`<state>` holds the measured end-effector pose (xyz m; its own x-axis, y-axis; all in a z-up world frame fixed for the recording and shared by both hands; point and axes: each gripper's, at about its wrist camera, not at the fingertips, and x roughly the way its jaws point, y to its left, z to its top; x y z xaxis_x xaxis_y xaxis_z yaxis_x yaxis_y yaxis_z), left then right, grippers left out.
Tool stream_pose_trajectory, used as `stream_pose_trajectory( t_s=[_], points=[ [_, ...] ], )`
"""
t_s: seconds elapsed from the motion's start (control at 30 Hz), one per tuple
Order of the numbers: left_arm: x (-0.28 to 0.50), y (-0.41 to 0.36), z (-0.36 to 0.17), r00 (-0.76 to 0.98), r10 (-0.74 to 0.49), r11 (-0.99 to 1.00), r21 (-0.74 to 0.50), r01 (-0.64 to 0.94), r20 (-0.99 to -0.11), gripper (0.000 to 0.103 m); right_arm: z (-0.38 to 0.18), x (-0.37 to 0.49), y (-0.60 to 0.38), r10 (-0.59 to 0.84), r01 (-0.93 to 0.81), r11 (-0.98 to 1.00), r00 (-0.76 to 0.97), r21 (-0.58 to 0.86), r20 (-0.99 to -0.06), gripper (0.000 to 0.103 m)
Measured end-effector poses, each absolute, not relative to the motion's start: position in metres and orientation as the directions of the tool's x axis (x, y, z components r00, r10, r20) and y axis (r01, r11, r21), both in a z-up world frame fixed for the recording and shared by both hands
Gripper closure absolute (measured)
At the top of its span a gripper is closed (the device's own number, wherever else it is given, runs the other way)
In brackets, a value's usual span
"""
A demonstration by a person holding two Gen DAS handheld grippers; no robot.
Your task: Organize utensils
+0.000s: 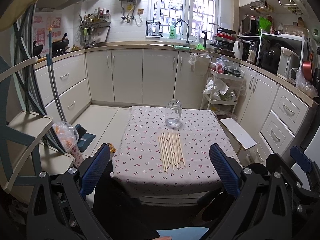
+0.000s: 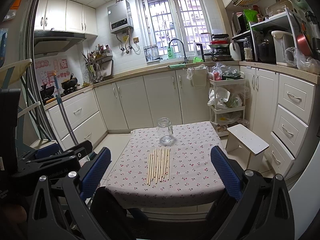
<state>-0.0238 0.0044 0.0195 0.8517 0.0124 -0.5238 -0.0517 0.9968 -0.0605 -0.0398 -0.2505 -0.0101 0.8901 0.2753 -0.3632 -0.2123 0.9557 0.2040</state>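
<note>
Hovering off the near table edge, left gripper (image 1: pixel 160 172): jaws wide, blue pads (image 1: pixel 96 170) empty. Right gripper (image 2: pixel 161 172): same height, jaws wide, nothing held. Chopsticks (image 1: pixel 172 150) lie ahead of both grippers, framed between the spread fingers, well apart from the tips. They form a loose parallel row on the cherry-print tablecloth (image 1: pixel 200 140), pointing away from the grippers. Glass jar (image 1: pixel 173 114) stands upright and empty just beyond the far ends of the chopsticks, not touching them. White stool (image 2: pixel 248 140) sits right of the table.
</note>
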Motion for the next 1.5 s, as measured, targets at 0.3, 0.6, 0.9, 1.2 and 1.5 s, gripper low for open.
stream_pose_trajectory(
  t_s=[0.3, 0.6, 0.9, 1.2, 1.5],
  points=[
    [-0.021, 0.004, 0.018, 0.849, 0.010, 0.997, -0.065, -0.052, -0.528, 0.008, -0.011, -0.040, -0.250, 0.276, -0.212, 0.956, 0.889, 0.204, -0.365, 0.007],
    [-0.017, 0.007, 0.014, 0.844, -0.011, 0.996, -0.082, -0.039, -0.536, 0.008, -0.011, -0.045, -0.248, 0.277, -0.212, 0.956, 0.885, 0.204, -0.376, 0.007],
    [-0.005, 0.015, 0.005, 0.827, -0.024, 0.994, -0.105, -0.042, -0.561, 0.008, -0.026, -0.033, -0.231, 0.265, -0.200, 0.960, 0.876, 0.197, -0.403, 0.007],
    [0.053, 0.040, -0.042, 0.742, -0.100, 0.985, -0.170, -0.020, -0.663, 0.010, -0.060, 0.031, -0.237, 0.228, -0.140, 0.968, 0.830, 0.207, -0.508, 0.007],
    [0.120, 0.055, -0.089, 0.695, -0.092, 0.983, -0.176, -0.051, -0.713, 0.010, -0.115, 0.120, -0.221, 0.220, -0.142, 0.974, 0.759, 0.175, -0.612, 0.007]
  ],
)
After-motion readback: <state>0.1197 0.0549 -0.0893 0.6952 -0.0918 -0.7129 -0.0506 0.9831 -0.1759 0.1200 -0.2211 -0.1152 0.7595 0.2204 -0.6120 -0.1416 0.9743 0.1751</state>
